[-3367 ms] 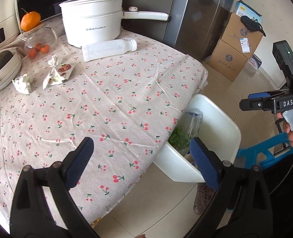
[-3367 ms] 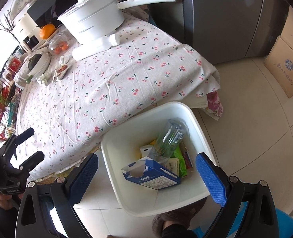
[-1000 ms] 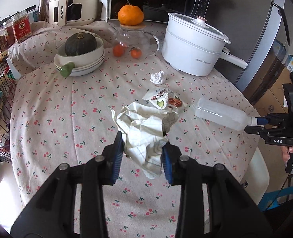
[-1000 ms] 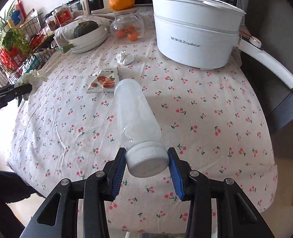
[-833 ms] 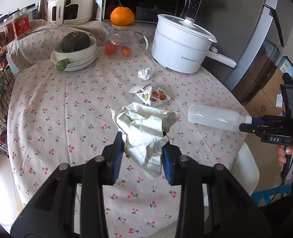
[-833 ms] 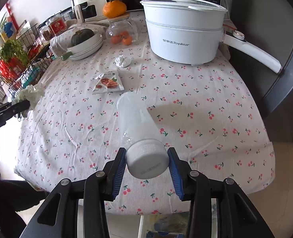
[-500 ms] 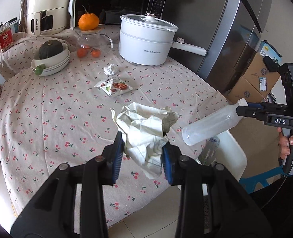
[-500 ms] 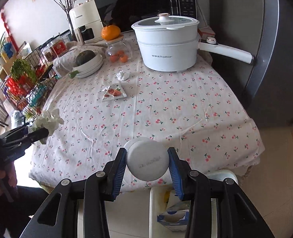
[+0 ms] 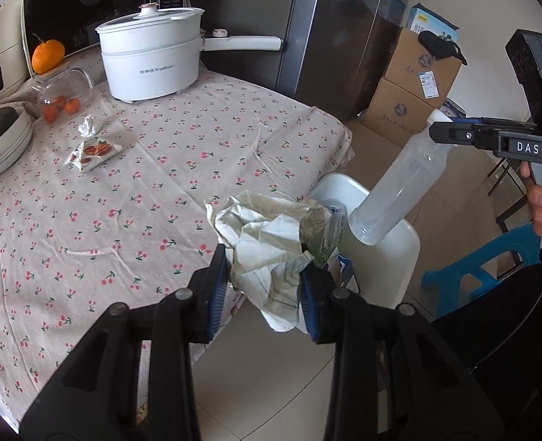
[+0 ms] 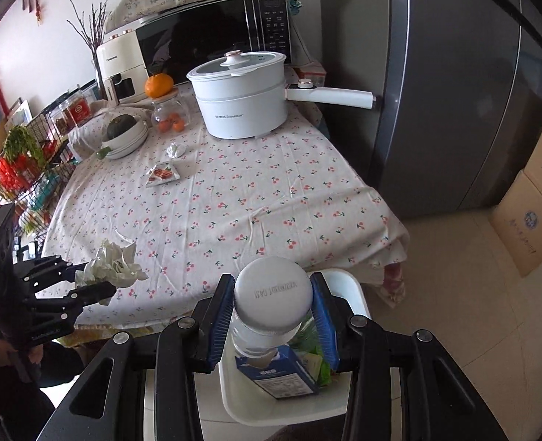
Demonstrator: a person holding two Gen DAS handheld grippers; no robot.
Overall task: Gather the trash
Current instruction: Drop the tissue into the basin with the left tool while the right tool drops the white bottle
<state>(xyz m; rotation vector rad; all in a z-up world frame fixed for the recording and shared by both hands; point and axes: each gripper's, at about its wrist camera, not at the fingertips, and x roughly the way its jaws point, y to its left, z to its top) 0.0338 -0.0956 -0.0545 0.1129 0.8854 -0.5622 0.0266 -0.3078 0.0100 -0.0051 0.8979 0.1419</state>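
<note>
My left gripper (image 9: 265, 286) is shut on a crumpled white wrapper (image 9: 267, 235), held past the table's edge just left of the white trash bin (image 9: 403, 257). My right gripper (image 10: 273, 316) is shut on the cap end of an empty clear plastic bottle (image 10: 273, 294), which hangs tilted over the bin (image 10: 355, 290); the bottle also shows in the left wrist view (image 9: 399, 191). The bin holds a blue carton (image 10: 278, 375) and green packaging. A snack packet (image 9: 91, 152) and a crumpled tissue (image 9: 87, 125) lie on the cherry-print tablecloth (image 9: 161, 183).
A white electric pot (image 9: 150, 62) with a long handle, a glass jar of small oranges (image 9: 60, 99) and a bowl with a squash (image 9: 3, 136) stand at the table's back. A grey fridge (image 10: 454, 92), cardboard boxes (image 9: 414, 84) and a blue stool (image 9: 484, 272) surround the bin.
Both grippers swung from above the table toward the bin. The bottle tipped from level to hanging over the bin. The wrapper now hangs beyond the table edge.
</note>
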